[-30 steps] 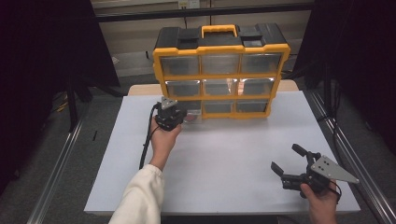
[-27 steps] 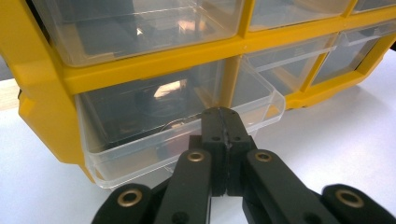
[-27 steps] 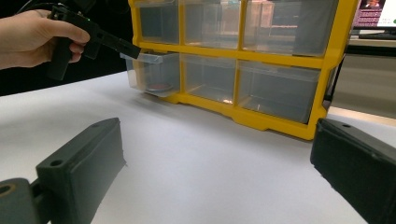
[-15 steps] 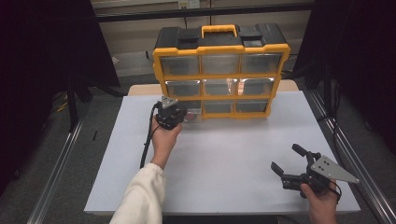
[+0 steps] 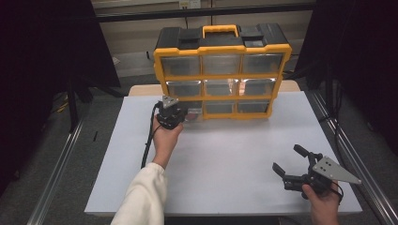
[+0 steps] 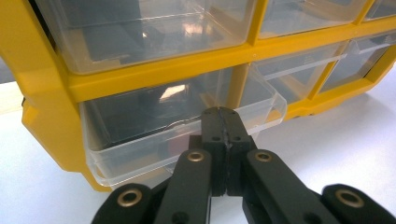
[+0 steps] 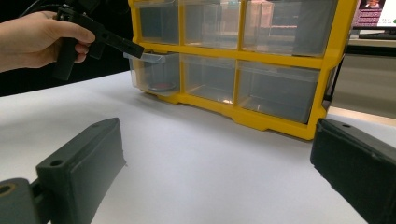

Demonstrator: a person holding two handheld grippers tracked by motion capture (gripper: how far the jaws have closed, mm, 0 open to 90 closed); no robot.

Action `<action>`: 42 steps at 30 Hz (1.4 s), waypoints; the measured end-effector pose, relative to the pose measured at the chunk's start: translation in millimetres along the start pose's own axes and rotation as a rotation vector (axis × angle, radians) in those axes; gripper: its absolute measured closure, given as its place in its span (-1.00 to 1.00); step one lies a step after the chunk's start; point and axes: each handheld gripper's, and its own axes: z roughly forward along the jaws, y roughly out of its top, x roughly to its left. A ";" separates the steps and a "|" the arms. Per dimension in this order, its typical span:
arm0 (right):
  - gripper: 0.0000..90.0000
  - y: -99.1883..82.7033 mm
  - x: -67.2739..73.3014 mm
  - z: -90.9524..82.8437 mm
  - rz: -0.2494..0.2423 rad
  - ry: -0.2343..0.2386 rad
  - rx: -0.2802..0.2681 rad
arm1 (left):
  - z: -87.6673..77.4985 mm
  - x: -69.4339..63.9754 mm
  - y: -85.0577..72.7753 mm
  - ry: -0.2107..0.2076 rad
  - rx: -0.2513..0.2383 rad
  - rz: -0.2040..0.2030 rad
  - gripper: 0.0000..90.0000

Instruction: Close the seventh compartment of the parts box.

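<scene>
A yellow and black organiser (image 5: 220, 70) with clear drawers stands upright at the back of the white table (image 5: 225, 154). Its bottom-left drawer (image 5: 193, 112) is pulled out a little. My left gripper (image 5: 181, 112) is shut on that drawer's front lip. The left gripper view has the jaws pressed together (image 6: 223, 116) at the rim of the clear drawer (image 6: 140, 126). In the right gripper view, the left gripper (image 7: 135, 50) pinches the drawer (image 7: 156, 74), which holds a small red item (image 7: 160, 86). My right gripper (image 5: 287, 158) stands open and empty near the front right.
The other drawers of the organiser (image 7: 280, 56) sit flush in the yellow frame (image 6: 154, 74). White tabletop stretches between the two grippers. Metal rails (image 5: 349, 159) run along both sides of the table, with dark curtains beyond.
</scene>
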 end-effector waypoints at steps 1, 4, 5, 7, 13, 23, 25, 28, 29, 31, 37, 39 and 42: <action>-0.95 0.0 0.1 0.1 0.000 0.000 0.000 | 0.0 -0.1 0.0 0.001 0.001 0.000 1.00; -0.95 -0.1 -0.4 -0.1 -0.005 0.006 0.000 | 0.7 0.1 0.0 0.001 -0.003 -0.004 1.00; -0.95 -0.1 -0.5 -0.2 -0.006 0.005 -0.001 | 0.8 0.1 -0.1 0.002 -0.004 -0.006 1.00; -0.95 0.0 -0.5 -0.5 -0.005 0.005 0.000 | 1.1 0.1 0.0 0.004 -0.005 -0.007 1.00; -0.95 0.0 -0.5 -0.7 -0.003 0.004 -0.001 | 1.9 0.4 0.5 0.007 -0.005 -0.008 1.00; -0.95 0.0 -0.5 -0.6 -0.003 0.005 -0.001 | 3.2 0.1 1.1 0.018 -0.004 0.000 1.00; -0.95 0.0 -0.5 -0.6 -0.003 0.005 0.000 | 3.3 0.4 1.2 0.018 -0.003 0.002 1.00; -0.95 0.0 -0.5 -0.5 -0.004 0.006 0.000 | 4.0 0.1 1.3 0.025 -0.005 0.000 1.00; -0.95 0.0 -0.5 -0.6 -0.004 0.006 0.000 | 4.2 0.2 1.4 0.025 -0.006 -0.001 1.00; -0.95 0.1 -0.3 -0.6 0.000 0.004 -0.001 | 4.5 0.2 1.4 0.027 -0.008 -0.002 1.00; -0.95 0.1 -0.3 -0.7 0.000 0.005 -0.002 | 5.1 -0.1 2.1 0.035 -0.004 0.000 1.00; -0.95 0.1 -0.4 -0.7 0.000 0.004 -0.001 | 5.4 0.4 2.2 0.031 -0.005 0.004 1.00; -0.95 0.0 -0.5 -0.7 -0.003 0.006 0.000 | 6.2 0.2 2.6 0.033 -0.007 0.002 1.00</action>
